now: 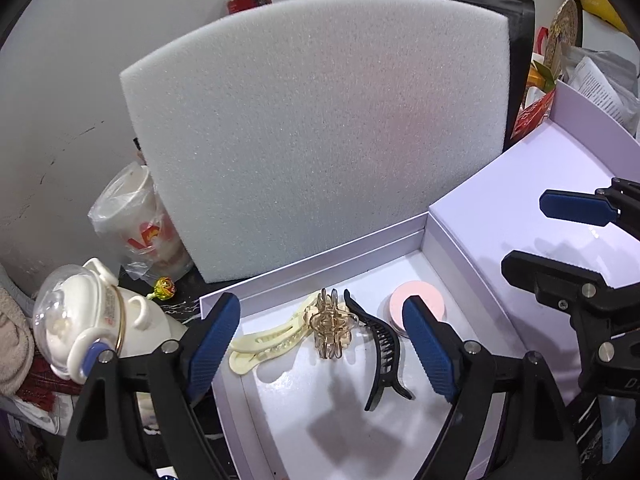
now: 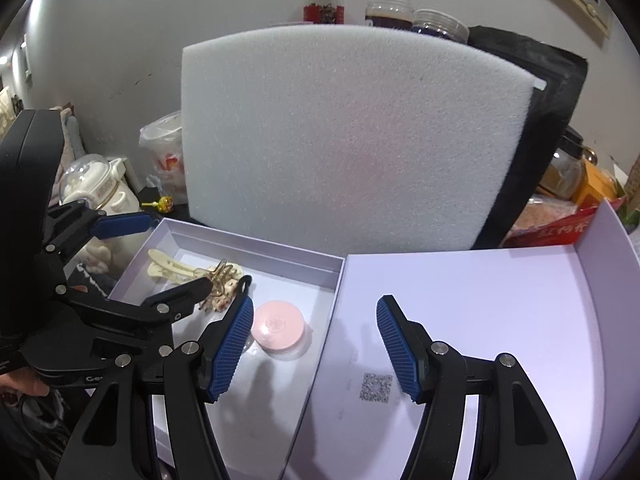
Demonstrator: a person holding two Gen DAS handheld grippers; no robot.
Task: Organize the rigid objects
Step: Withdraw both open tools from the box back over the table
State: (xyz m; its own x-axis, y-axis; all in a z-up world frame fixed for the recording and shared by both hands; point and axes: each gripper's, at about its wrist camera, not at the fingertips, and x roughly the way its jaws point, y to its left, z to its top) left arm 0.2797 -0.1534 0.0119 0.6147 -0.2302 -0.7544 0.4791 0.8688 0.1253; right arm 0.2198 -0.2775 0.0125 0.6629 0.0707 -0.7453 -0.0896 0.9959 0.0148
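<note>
Cluttered counter space fills both of my wrist views, and I read it from the fingers outward. My left gripper (image 1: 324, 344) hangs over the white box (image 1: 424, 226) with its fingers (image 1: 216, 340) spread apart and nothing between them. My right gripper (image 2: 316, 348) sits above the seam between that box and the upturned lid (image 2: 520, 280) beside it, fingers likewise released and empty.

Just beyond the left fingers, four things lie on the floor of the box: a cream hair clip (image 1: 272, 340) at the left, a clear gold claw clip (image 1: 330, 326) resting partly on its end, a black hair clip (image 1: 384, 356) angled toward me, and a round pink case (image 1: 416, 304) near the right wall. They are bunched at the far end; the near half of the box is bare.

The lid is bare too, apart from a printed code (image 2: 376, 387) on its inside. I judge the gathering mostly done, since I see no loose hair item outside the box. What may remain is tidying the overlapped clips and fitting the lid, though I cannot be sure more items are not waiting out of sight.

Behind the box stands a white foam sheet (image 1: 320, 128), then jars (image 2: 324, 2) against the wall.
</note>
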